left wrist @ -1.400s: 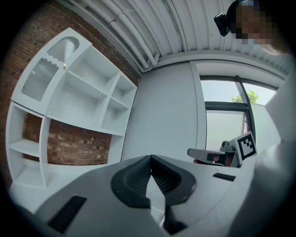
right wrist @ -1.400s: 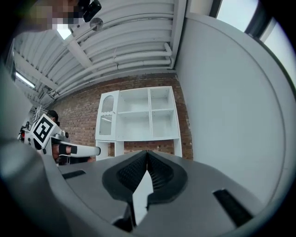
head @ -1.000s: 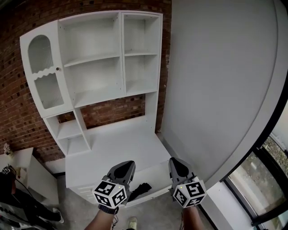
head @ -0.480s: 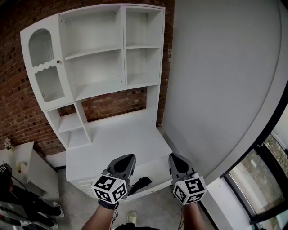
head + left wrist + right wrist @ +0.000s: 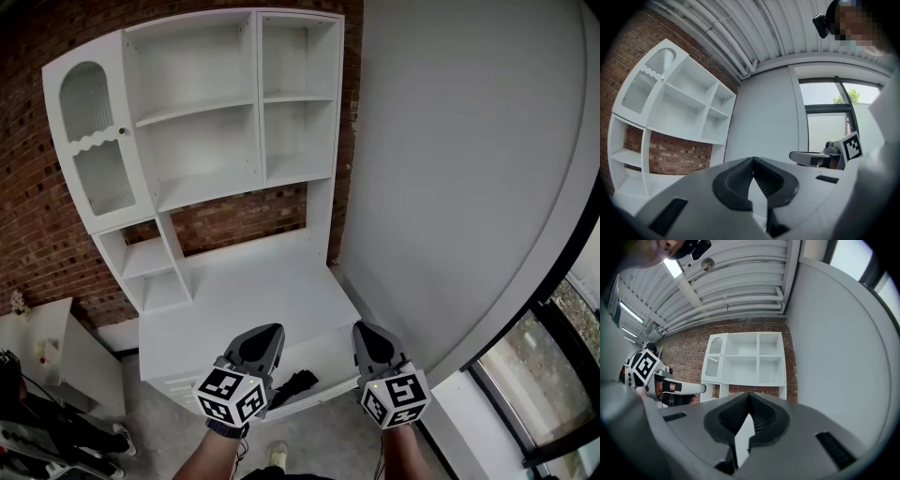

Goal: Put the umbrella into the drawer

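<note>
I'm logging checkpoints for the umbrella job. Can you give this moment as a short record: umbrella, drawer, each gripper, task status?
umbrella: black, folded, lying inside the open drawer
drawer: pulled out below the white desk top
left gripper: jaws shut, nothing between them
right gripper: jaws shut, nothing between them
task status: umbrella appears to be in the drawer; drawer not closed

Black umbrella (image 5: pixel 292 384) in open white drawer (image 5: pixel 324 358), left claw (image 5: pixel 270 330) and right claw (image 5: pixel 362 330) above, white shelving (image 5: pixel 202 141) behind
</note>
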A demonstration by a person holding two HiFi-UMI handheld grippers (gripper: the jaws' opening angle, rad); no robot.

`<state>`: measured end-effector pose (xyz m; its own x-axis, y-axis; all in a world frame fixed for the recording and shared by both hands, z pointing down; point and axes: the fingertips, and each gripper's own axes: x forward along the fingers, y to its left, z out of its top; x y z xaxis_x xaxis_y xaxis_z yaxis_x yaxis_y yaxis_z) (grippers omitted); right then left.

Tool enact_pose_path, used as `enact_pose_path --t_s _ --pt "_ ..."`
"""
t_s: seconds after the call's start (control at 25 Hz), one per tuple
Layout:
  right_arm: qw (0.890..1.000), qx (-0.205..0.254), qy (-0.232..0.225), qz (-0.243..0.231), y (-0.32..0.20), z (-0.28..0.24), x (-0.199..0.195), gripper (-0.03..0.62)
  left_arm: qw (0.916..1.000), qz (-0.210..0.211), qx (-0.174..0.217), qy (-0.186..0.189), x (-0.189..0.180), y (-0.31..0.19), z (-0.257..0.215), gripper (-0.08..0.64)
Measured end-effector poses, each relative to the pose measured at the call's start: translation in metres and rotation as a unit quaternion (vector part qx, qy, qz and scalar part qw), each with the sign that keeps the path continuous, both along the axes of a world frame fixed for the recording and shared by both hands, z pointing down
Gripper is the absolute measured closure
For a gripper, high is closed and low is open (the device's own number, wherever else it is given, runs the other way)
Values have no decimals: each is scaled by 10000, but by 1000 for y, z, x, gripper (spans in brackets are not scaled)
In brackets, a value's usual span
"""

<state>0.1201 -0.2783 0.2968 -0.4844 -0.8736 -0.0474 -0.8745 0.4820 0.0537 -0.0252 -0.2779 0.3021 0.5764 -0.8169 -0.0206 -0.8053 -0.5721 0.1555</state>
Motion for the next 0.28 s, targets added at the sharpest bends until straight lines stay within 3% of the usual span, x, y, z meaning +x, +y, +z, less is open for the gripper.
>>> enact_pose_path --t_s 0.28 --pt "10000 1 4 23 4 0 -2 589 10000 29 -6 -3 -1 3 1 554"
